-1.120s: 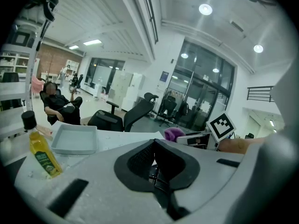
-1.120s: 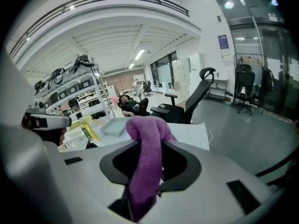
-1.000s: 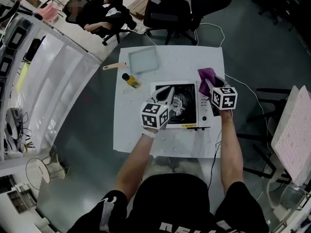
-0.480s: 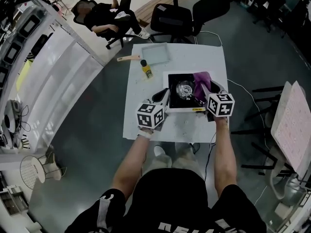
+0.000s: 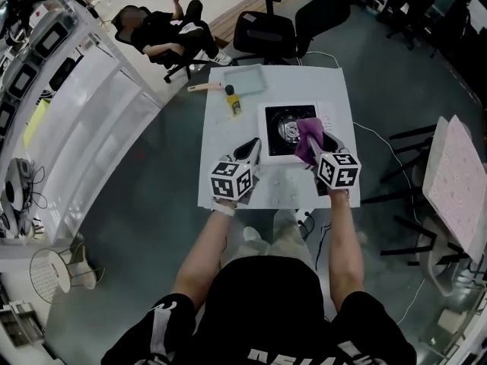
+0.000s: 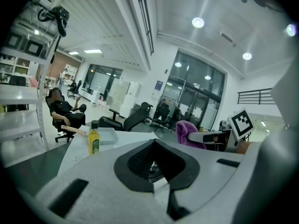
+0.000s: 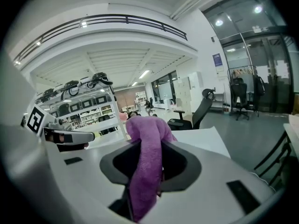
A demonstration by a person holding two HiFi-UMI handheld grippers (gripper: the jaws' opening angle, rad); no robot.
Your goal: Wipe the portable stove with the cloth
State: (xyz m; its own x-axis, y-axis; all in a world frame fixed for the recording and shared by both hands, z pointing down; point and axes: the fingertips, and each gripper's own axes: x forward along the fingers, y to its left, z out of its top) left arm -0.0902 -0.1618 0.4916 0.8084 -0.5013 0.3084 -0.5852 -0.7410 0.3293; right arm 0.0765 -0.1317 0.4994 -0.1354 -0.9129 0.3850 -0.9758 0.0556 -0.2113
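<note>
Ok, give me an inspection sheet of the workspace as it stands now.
Surface: white table, no spills seen.
Job's things: stove on the table's right half; purple cloth over it.
Clutter: bottle, tray and a wooden-handled tool at the far left corner.
Grippers: right hand-held gripper shut on the cloth; left hand-held gripper shut and empty, beside the stove.
Cables: white cable on the floor right of the table.
Surroundings: seated person, office chairs, shelving on the left.
</note>
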